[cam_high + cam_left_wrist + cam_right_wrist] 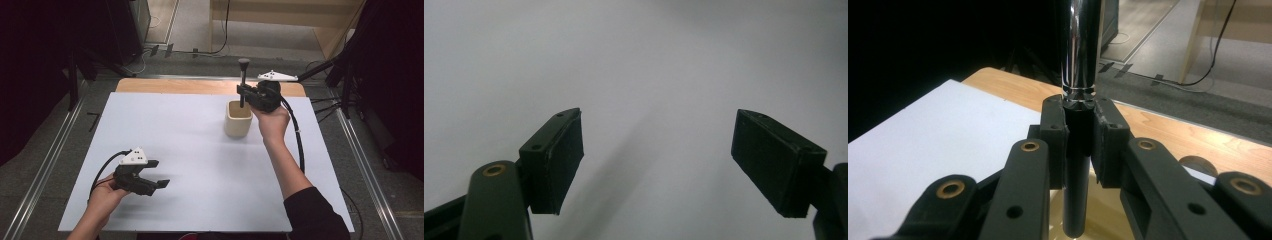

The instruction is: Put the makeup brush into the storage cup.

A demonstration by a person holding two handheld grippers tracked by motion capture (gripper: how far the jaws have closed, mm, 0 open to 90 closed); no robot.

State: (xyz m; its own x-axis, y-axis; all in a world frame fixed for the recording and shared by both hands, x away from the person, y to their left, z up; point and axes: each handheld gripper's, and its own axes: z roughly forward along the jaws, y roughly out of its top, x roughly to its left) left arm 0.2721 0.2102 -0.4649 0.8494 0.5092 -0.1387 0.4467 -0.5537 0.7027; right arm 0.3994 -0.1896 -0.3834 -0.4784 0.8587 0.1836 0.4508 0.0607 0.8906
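Makeup brush (243, 80) sits clamped between the jaws of my right hand-held gripper (245, 94), standing upright with its dark bristle head above the jaws and its lower end hanging down below them. In the right gripper view I see the pads (1054, 145) pressing the brush's black handle (1077, 190) from both sides, with the chrome ferrule (1080, 50) rising just above them. Directly beneath that gripper stands a cream-coloured cup (238, 119), and the handle's tip hangs over its open mouth; whether the tip reaches below the rim I cannot tell. My right hand (272, 120) holds the gripper from the side nearer to me, its cable trailing back along the forearm. The cup rests on the white sheet (200, 165) covering the desk (165, 86). Well apart from all this, on the near left of the sheet, my left hand-held gripper (159, 173) hovers low with its jaws spread wide and nothing between them; in its own view there is bare white sheet past the pads (555, 160).
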